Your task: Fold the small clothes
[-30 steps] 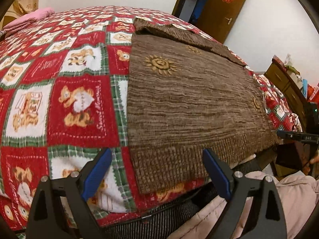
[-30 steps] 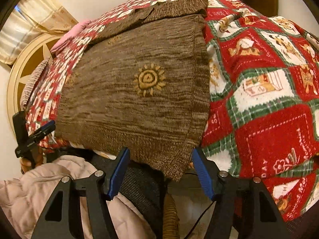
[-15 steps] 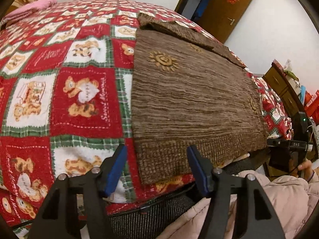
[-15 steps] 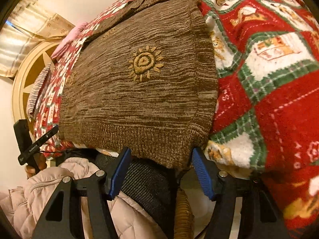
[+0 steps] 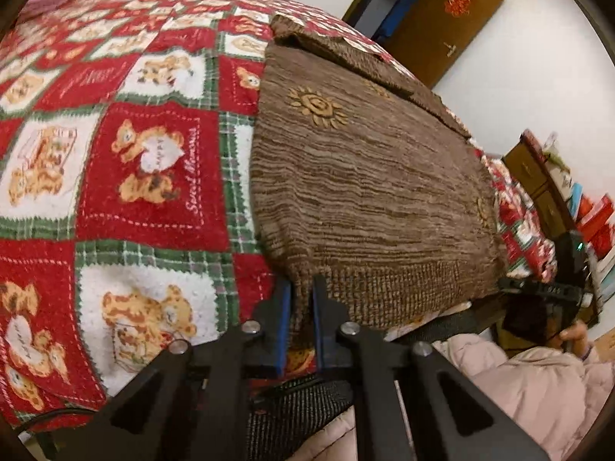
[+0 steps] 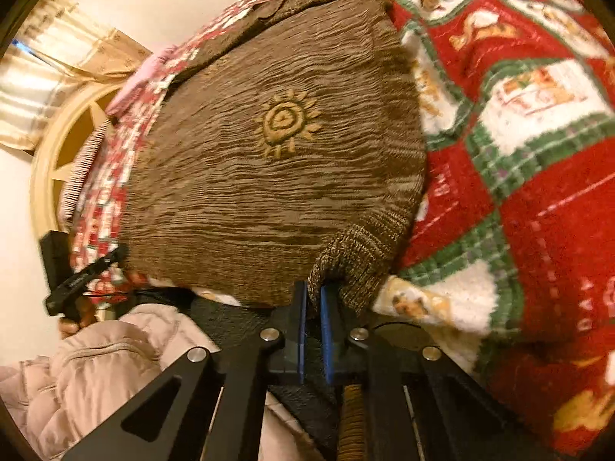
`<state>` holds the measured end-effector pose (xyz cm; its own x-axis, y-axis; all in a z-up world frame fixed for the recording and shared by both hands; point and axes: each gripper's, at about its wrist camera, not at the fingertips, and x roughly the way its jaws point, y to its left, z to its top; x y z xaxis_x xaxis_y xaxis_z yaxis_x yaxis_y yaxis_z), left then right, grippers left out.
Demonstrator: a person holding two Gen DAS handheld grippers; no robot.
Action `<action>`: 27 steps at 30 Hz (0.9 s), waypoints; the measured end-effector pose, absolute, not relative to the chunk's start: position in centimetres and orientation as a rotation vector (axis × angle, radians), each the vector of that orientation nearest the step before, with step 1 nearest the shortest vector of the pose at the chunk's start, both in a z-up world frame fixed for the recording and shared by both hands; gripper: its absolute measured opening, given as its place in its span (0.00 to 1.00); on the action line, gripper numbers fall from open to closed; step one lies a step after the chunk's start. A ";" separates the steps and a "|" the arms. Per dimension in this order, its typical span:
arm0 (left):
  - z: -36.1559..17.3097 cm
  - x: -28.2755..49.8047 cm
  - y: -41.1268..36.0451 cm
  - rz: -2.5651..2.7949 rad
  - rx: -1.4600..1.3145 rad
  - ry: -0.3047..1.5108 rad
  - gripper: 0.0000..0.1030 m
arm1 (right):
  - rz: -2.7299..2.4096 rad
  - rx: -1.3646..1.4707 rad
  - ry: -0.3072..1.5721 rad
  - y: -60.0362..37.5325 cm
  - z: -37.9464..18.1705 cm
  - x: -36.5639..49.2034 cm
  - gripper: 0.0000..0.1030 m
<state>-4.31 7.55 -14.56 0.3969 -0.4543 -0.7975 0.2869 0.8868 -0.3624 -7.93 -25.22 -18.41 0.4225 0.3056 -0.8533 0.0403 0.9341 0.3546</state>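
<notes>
A small brown knitted sweater (image 5: 369, 176) with sun motifs lies flat on a bed, its ribbed hem at the near edge. My left gripper (image 5: 301, 292) is shut on the hem's left corner. In the right wrist view the sweater (image 6: 269, 161) fills the middle, and my right gripper (image 6: 312, 296) is shut on the hem's right corner, which bunches up at the blue pads. The right gripper also shows in the left wrist view (image 5: 546, 288) at the far right, and the left gripper in the right wrist view (image 6: 80, 276) at the left.
A red, green and white teddy-bear blanket (image 5: 127, 161) covers the bed. A pink padded jacket (image 6: 96, 376) is just below both grippers. A brown door (image 5: 438, 19) and a dresser (image 5: 538, 180) stand beyond the bed. A round headboard (image 6: 57, 146) and curtains are at the left.
Both grippers moved forward to the hem and closed on its two corners. The hem is now pinched and slightly bunched at each gripper.
</notes>
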 end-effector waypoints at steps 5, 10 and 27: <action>-14.7 -4.4 6.9 -0.463 -0.126 1.064 0.24 | 0.096 0.309 1.173 -25.6 -17.7 -8.1 0.07; -14.5 -4.6 6.3 -0.492 -0.112 1.065 0.41 | 0.024 0.285 1.176 -26.4 -16.7 -8.5 0.34; -14.9 -4.5 7.3 -0.429 -0.133 1.033 0.09 | 0.074 0.455 1.178 -27.0 -20.1 -7.3 0.13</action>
